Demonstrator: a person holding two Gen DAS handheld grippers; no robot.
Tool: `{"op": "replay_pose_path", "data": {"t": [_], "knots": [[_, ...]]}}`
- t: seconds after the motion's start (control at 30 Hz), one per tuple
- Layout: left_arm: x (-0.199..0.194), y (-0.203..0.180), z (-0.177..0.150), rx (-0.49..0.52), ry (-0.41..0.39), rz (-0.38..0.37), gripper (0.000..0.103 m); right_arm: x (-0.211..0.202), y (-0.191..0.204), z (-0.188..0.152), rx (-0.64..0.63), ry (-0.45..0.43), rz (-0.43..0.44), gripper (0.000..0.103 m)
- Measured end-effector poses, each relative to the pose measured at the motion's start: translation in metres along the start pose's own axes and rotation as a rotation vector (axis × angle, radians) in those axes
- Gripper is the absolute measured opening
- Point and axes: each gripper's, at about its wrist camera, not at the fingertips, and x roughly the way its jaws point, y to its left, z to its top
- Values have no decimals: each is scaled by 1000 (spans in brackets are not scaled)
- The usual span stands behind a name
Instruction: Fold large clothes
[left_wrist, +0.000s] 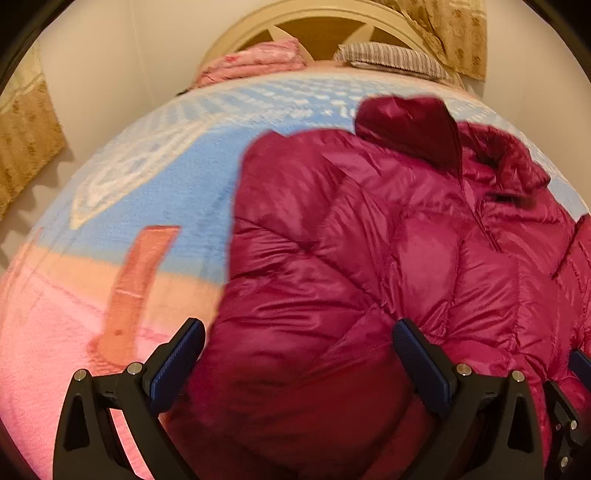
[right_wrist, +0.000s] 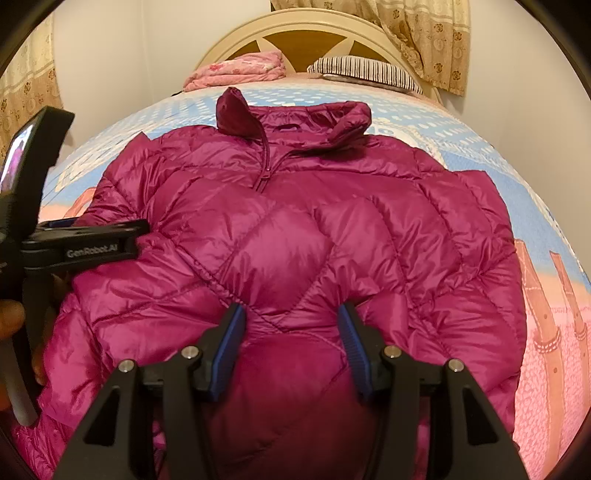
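Observation:
A magenta quilted puffer jacket lies front up on the bedspread, collar toward the headboard and zip partly done up. My right gripper hovers over the jacket's lower middle with its jaws half apart; fabric lies under and between them, and the pads do not press on it. My left gripper stands wide open at the jacket's left edge, one finger over the pink bedspread and the other over the jacket. It shows in the right wrist view as a black gripper at the jacket's left sleeve, held by a hand.
A cream headboard closes the far end of the bed. In front of it lie a folded pink quilt and a striped pillow. Patterned curtains hang at both sides. My right gripper's pad shows at the left wrist view's right edge.

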Motion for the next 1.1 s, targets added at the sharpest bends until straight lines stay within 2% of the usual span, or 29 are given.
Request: {"op": "replay_pose_path", "data": {"t": [0.07,0.13,0.27,0.37,0.47,0.6,0.7,0.8,0.97,1.0,1.03,1.07,1.1], "knots": [[-22,9,5,0,-43,-2,102,-6,-4,5,-6,11,38,60],[-44,17,14,1,-89,-54,102,-18,-10,11,0,-6,87,74],[-58,21,48,16,-132,-69,102,-38,-26,38,-26,-79,66,86],[-47,14,79,28,-129,-70,102,-30,-47,71,9,-72,70,86],[-33,-8,108,66,-135,-62,102,-14,-68,104,14,-78,32,86],[-2,-29,148,86,-124,-51,102,22,-91,145,14,-56,7,86],[23,-40,173,74,-83,-97,102,43,-102,164,38,-44,15,86],[50,-53,191,83,-52,-79,102,67,-105,185,24,-31,16,86],[85,-69,194,118,13,-82,100,91,-100,208,-27,1,3,86],[90,-71,192,132,18,-83,96,98,-99,212,-45,14,-7,86],[93,-73,190,143,22,-88,73,103,-98,213,-60,27,-16,82],[96,-76,189,155,37,-103,44,109,-99,215,-71,42,-25,78],[102,-77,187,163,71,-134,32,114,-99,215,-79,63,-24,63]]}}
